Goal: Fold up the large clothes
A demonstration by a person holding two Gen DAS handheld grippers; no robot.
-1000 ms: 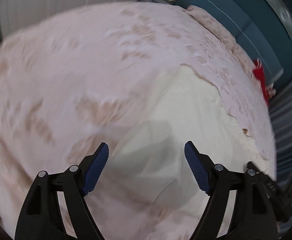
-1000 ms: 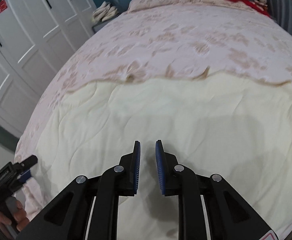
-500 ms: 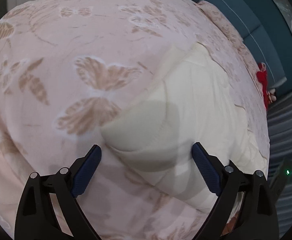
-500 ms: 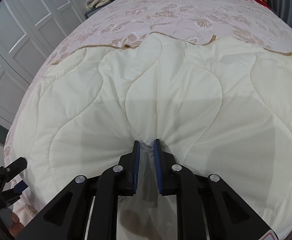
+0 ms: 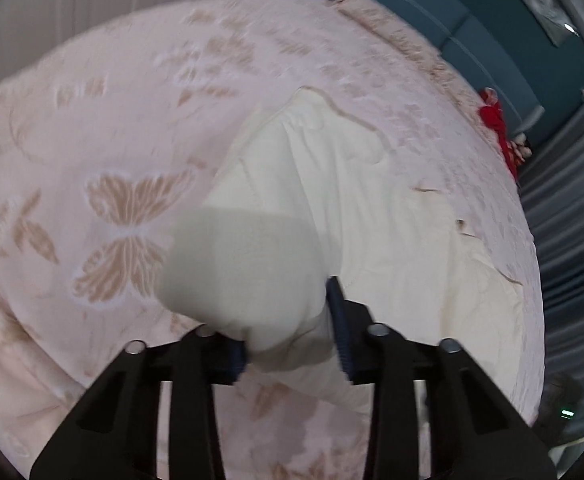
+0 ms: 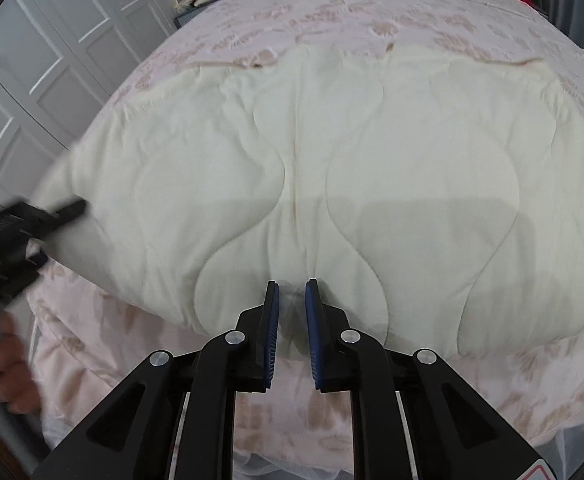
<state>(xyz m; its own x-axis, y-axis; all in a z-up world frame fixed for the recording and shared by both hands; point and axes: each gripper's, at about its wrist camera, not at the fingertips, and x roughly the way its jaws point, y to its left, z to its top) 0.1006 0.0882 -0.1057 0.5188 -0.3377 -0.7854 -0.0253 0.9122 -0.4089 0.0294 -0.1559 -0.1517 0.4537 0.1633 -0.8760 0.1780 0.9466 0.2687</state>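
A large cream quilted blanket (image 6: 351, 168) lies spread across a bed with a pink butterfly-print cover (image 5: 104, 168). My right gripper (image 6: 292, 316) is shut on the blanket's near edge, with cloth pinched between the blue pads. My left gripper (image 5: 288, 328) is shut on the blanket's bunched left corner (image 5: 248, 272), which bulges between the fingers. In the right wrist view the left gripper (image 6: 32, 220) shows at the far left edge, on that same corner, held by a hand.
White wardrobe doors (image 6: 52, 52) stand left of the bed. A teal headboard (image 5: 471, 36) and a red item (image 5: 495, 120) sit at the bed's far end. Grey curtains (image 5: 571, 240) hang on the right.
My left gripper has closed from wide open onto the blanket's corner and lifted it. My right gripper stays shut on the near edge, and the blanket has shifted slightly away from the bed's front.
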